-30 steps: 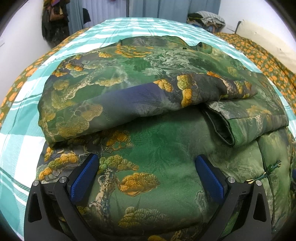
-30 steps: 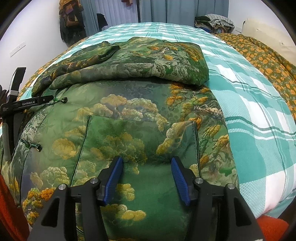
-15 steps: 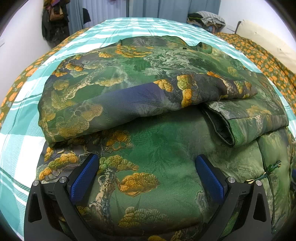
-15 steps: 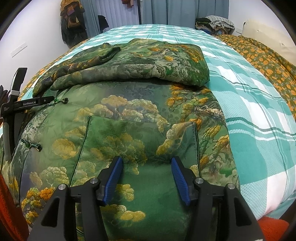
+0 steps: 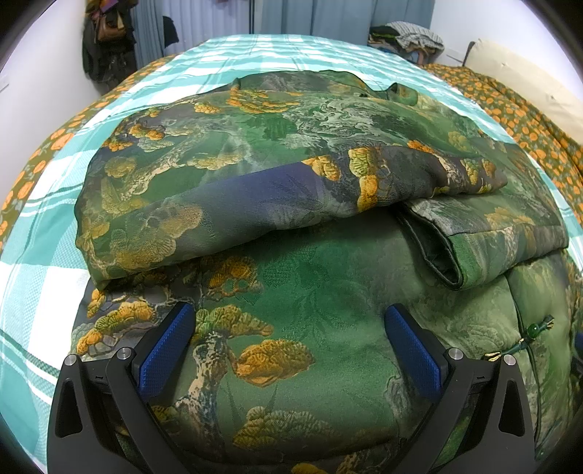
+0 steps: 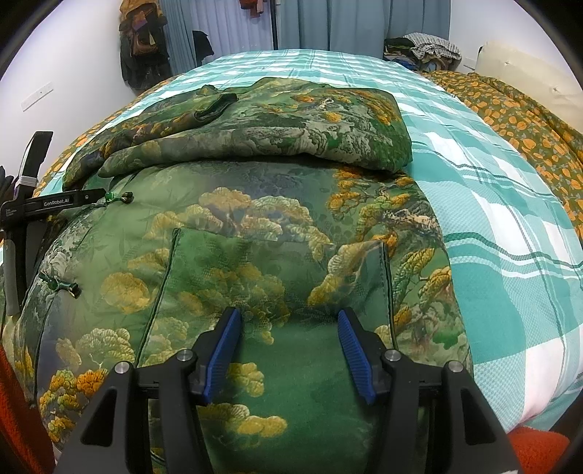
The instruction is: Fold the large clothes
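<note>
Jacket (image 5: 309, 233) sleeves folded in | we poise left gripper (image 5: 288, 350), right gripper (image 6: 289, 353), both apart, over near hem for folding.

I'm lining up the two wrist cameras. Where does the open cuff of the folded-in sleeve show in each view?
Left wrist: the sleeve cuff lies right of centre, opening toward the camera.
Right wrist: the sleeve cuff lies upper left, far away on the folded jacket.
Shared landmark: the clothes pile beyond the bed.
</note>
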